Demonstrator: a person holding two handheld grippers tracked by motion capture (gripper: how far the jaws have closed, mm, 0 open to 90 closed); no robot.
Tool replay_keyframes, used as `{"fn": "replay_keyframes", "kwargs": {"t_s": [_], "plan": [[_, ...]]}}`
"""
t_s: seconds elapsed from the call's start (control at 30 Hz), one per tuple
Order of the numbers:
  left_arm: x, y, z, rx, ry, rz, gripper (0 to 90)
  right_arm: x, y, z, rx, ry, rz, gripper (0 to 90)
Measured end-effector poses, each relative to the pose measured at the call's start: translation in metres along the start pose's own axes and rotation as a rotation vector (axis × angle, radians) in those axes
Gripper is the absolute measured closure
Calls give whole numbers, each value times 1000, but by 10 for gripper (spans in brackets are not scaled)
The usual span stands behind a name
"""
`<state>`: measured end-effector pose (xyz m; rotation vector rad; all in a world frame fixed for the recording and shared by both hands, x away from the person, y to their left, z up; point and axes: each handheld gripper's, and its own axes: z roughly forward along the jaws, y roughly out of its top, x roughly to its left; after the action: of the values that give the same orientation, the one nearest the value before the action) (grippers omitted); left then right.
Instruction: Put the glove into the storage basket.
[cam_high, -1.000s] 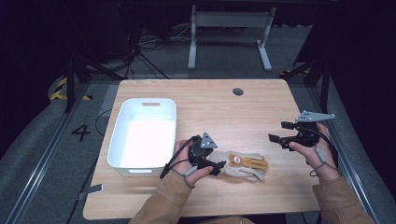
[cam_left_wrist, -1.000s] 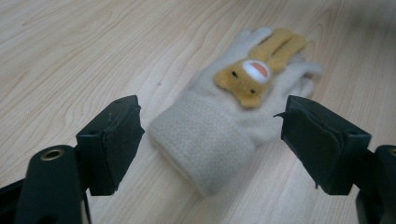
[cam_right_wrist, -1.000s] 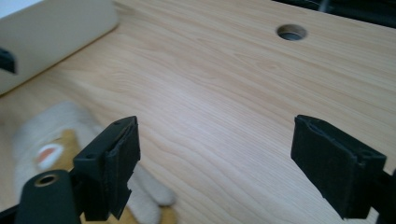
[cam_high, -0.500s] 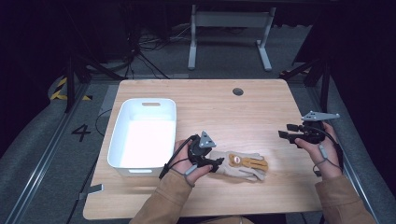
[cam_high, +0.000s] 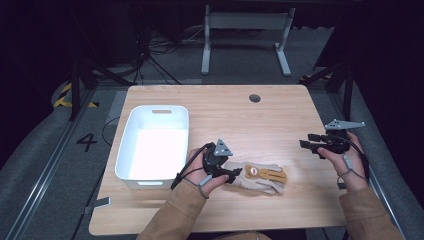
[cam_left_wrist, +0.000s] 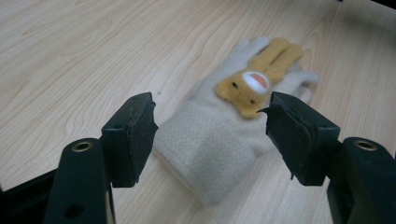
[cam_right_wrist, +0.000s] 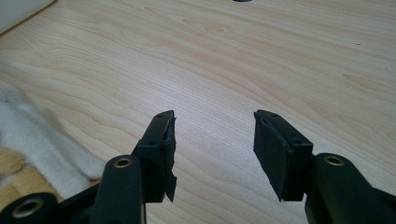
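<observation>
While the cream fleece glove with an orange animal face sewn on its back (cam_high: 260, 176) lies flat on the pale wooden counter (cam_high: 250, 120), the left gripper (cam_high: 231, 173) sits at its cuff with the fingers (cam_left_wrist: 133, 135) spread wide, one on either side of the cuff and neither touching the fabric. That straddling stance looks like the set-up for a pinch on the cuff, the thickest and easiest edge to catch. In the high view the glove rests near the counter's near edge, at about 5 o'clock from the white rectangular plastic bin (cam_high: 154, 145) and just beside the left hand (cam_high: 202, 167).

The glove's long axis runs roughly 9 to 3 o'clock across the counter: cuff toward 9, fingertips toward 3, tilted a little toward 4. In the left gripper view (cam_left_wrist: 233, 130) it points away from the camera toward 1 o'clock, the animal patch facing up.

The right gripper (cam_high: 312, 145) hovers well apart at the counter's 3 o'clock side, aimed toward 9 o'clock at the glove, its fingers (cam_right_wrist: 161, 149) also spread and holding nothing. It seems to be parked as a waiting hand, leaving the left free to take the cuff; the glove's fuzzy edge (cam_right_wrist: 51, 149) shows at the lower left of the right gripper view.
</observation>
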<state>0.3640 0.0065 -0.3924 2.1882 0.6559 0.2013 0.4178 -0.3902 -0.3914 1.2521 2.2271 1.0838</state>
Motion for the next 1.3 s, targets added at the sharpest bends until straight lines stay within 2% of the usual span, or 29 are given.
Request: {"fn": "replay_keyframes", "kwargs": {"t_s": [0.07,0.1,0.17,0.2,0.23,0.27,0.37,0.4,0.5,0.6,0.63,0.67,0.7,0.73,0.9,1.3], "plan": [[-1,2,0,7,4,32,336,1,0,0,7,19,-1,527],[-1,2,0,7,4,32,346,1,0,0,7,19,-1,527],[0,3,2,10,2,33,353,4,1,-1,25,57,-14,624],[0,3,3,10,1,35,369,9,3,-3,36,102,-24,690],[0,3,3,10,1,35,378,11,4,-4,42,110,-32,713],[0,3,6,7,-17,49,391,14,5,-5,50,116,-38,723],[0,4,10,8,-39,58,380,18,8,-6,47,137,-55,727],[-1,6,14,15,-50,78,361,19,8,-6,45,143,-56,725],[-1,7,17,19,-61,85,297,19,8,-7,39,152,-55,712],[-1,7,23,59,-68,104,255,18,8,-8,34,161,-50,690],[-1,7,23,59,-68,104,243,18,7,-8,32,164,-47,684],[0,6,27,83,-74,106,235,18,6,-8,33,165,-41,679],[0,6,27,83,-74,106,227,18,6,-8,33,165,-41,679],[1,6,31,103,-72,125,220,17,5,-9,28,167,-41,671],[1,6,35,124,-93,161,203,17,3,-12,27,168,-33,662],[7,0,50,139,-129,189,198,14,-9,-22,29,152,-15,631]]}}
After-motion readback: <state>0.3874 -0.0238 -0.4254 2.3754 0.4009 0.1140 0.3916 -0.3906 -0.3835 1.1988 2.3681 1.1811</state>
